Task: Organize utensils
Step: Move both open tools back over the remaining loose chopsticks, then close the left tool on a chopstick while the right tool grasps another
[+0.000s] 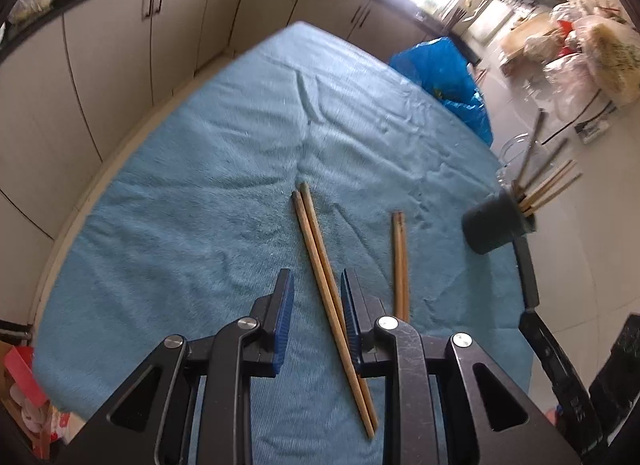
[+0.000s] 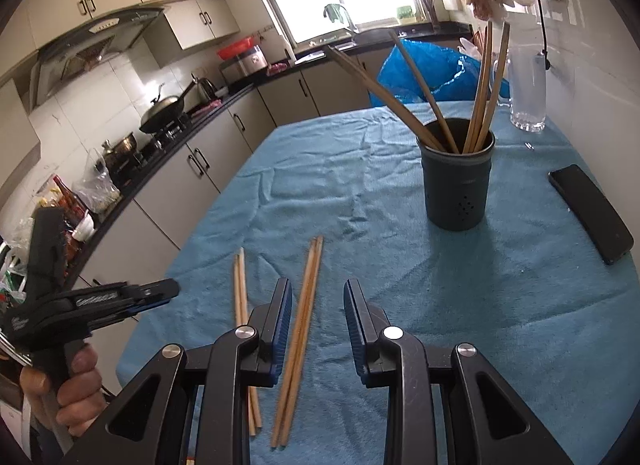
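Holder (image 2: 458,181) stood on cloth (image 2: 360,169), already held several chopsticks. Two pairs remained loose: left pair (image 1: 332,297), right pair (image 2: 300,341). Left gripper (image 1: 316,305) and right gripper (image 2: 316,309) each straddled a pair, jaws apart, gripping nothing yet.

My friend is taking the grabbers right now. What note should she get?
Left hand-held gripper: open, empty, over one chopstick pair.
Right hand-held gripper: open, empty, over the other chopstick pair.
Both pairs lie flat on the blue towel.
Done: several chopsticks stand in the dark holder cup.
Left: grab each pair and drop it in the cup.
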The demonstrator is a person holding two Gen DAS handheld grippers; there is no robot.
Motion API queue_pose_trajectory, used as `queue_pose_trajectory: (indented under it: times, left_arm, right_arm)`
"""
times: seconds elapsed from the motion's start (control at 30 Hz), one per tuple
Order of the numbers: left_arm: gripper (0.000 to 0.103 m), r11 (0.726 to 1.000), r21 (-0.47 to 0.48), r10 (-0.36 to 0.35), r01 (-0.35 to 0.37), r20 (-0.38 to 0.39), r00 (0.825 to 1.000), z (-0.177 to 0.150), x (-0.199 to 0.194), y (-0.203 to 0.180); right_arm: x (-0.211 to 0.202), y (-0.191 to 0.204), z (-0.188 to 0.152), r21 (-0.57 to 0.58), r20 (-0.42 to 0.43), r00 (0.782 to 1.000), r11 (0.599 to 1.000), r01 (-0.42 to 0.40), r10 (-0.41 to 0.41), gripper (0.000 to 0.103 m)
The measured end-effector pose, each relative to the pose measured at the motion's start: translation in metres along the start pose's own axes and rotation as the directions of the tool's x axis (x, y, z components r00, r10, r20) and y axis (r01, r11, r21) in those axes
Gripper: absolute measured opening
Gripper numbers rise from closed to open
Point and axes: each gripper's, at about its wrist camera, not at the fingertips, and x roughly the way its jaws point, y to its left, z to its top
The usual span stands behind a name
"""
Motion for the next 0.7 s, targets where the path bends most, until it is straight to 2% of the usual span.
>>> queue_pose_trajectory:
  times: [0.1, 0.3, 0.47, 0.7]
  left_arm:
    - [0.021, 1.000, -0.018, 0.010, -0.011, -0.034, 0.999, 0.013, 0.024, -0.001]
    - [0.012, 0.996, -0.030, 0.084, -0.087, -0.085, 0.993, 0.027, 0.063, -0.002]
    - [0.010, 0.994, -0.026, 0.107, -0.110, -0.094, 0.990, 0.030, 0.075, -0.004]
    - [0.009, 0.979, 0.032, 0.202, -0.201, -0.070, 0.977, 0.030, 0.083, -0.014]
  right_arm:
    - [0.009, -0.005, 0.002, -0.010, -0.015, 1.000, 1.000, 0.010, -0.010, 0.029]
    - [0.025, -0.012, 0.005, -0.013, -0.034, 0.999, 1.000, 0.003, -0.004, 0.029]
    - [0.035, -0.019, 0.006, -0.010, -0.052, 0.999, 1.000, -0.006, 0.005, 0.029]
    - [0.040, -0.027, 0.008, 0.001, -0.060, 0.998, 1.000, 0.007, -0.007, 0.029]
